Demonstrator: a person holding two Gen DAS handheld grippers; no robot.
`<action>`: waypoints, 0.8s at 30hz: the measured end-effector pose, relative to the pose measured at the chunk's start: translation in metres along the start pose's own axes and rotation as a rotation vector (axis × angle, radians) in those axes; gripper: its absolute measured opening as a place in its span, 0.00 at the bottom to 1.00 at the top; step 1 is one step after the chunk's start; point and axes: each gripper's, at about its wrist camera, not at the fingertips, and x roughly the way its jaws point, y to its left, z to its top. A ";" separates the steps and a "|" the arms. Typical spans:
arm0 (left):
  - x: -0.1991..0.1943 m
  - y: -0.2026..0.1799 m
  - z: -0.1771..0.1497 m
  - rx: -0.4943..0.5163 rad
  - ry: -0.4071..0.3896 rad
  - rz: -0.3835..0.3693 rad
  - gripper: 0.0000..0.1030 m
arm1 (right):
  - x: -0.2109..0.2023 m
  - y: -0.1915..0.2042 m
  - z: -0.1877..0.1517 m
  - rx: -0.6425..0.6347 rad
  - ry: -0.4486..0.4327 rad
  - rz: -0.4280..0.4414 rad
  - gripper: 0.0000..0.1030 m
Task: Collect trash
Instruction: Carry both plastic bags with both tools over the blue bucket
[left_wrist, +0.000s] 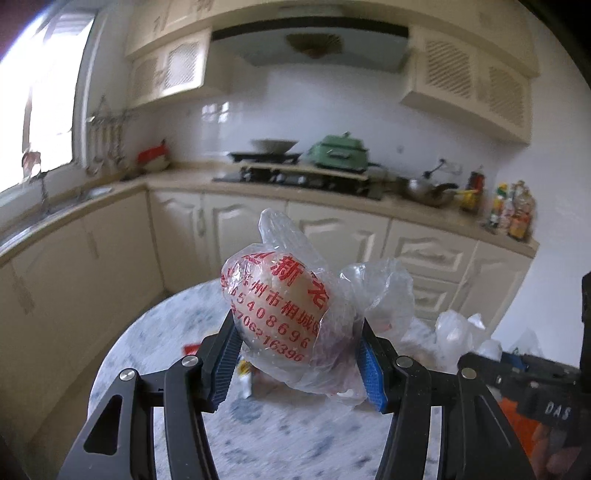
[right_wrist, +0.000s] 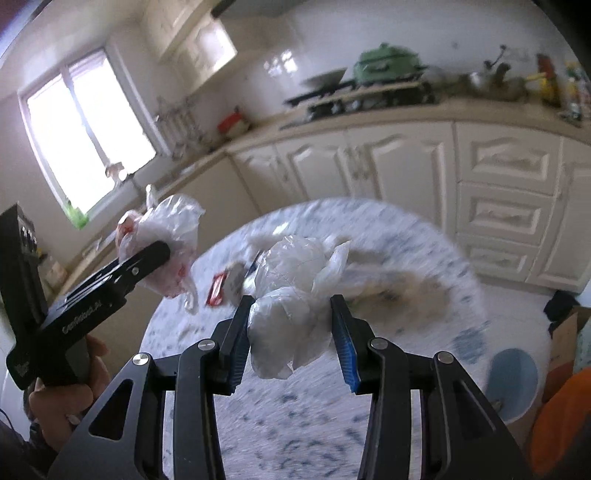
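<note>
Both hand-held grippers (left_wrist: 299, 354) (right_wrist: 291, 332) raised, jaws clamped.

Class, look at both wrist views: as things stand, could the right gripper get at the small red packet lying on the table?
Probably not yet. The right gripper is shut on a clear plastic bag, so its jaws are occupied. The red packet lies uncovered on the round table just ahead; once the bag is dropped, the path looks free.
</note>
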 end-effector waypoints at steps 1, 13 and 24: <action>0.000 -0.008 0.003 0.015 -0.010 -0.017 0.52 | -0.009 -0.007 0.004 0.008 -0.022 -0.016 0.40; 0.020 -0.080 0.017 0.105 -0.024 -0.235 0.52 | -0.097 -0.092 0.026 0.115 -0.185 -0.228 0.40; 0.071 -0.147 0.022 0.178 0.062 -0.460 0.52 | -0.154 -0.180 0.018 0.249 -0.249 -0.440 0.40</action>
